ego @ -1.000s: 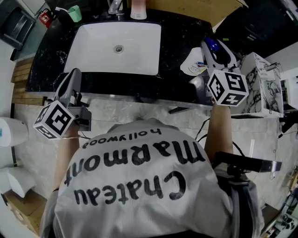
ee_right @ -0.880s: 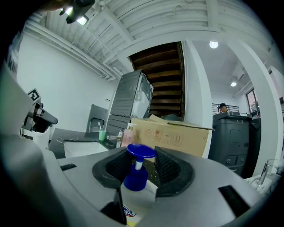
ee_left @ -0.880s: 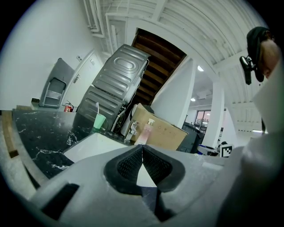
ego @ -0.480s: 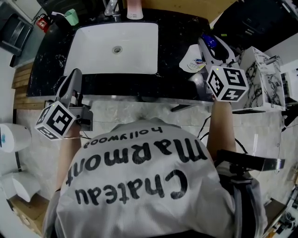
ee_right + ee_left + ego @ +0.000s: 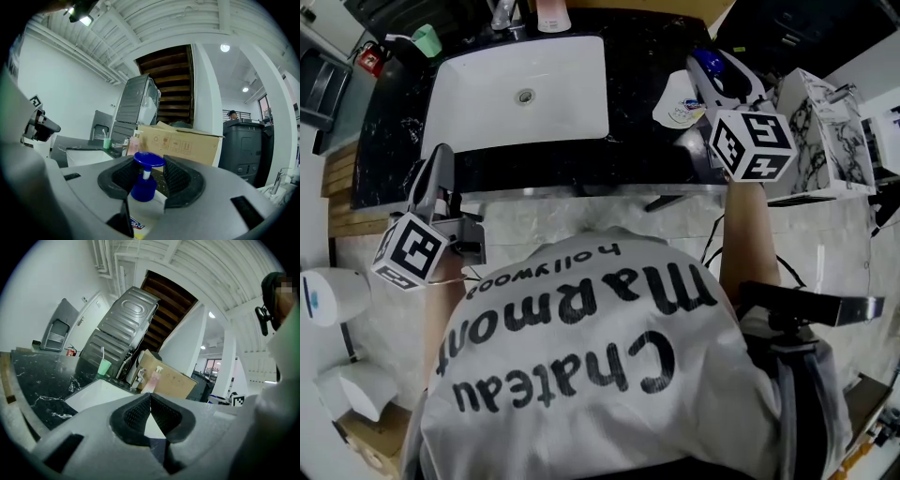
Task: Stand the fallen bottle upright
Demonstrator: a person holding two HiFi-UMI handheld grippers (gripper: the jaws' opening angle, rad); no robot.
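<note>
Head view: a black counter [image 5: 647,141] with a white sink [image 5: 487,103] is seen from above. The bottle [image 5: 678,110], white with a blue pump, is found near the counter's right end. It lies or leans with the pump pointed away from the person and is not yet upright. The right gripper [image 5: 719,75] is held at its pump end. The left gripper [image 5: 441,153] is held at the counter's near left edge, well apart from the bottle.

Left gripper view: the jaws are seen pressed together, with nothing between them.

Right gripper view: the pump head [image 5: 148,160] is seen between the parted pads, which appear to be clamped on it. A slip is judged likely if the bottle is swung up by this narrow, smooth part. The heavier body could pivot or drop, or the pump could be pressed and the contents squirted out.
</note>
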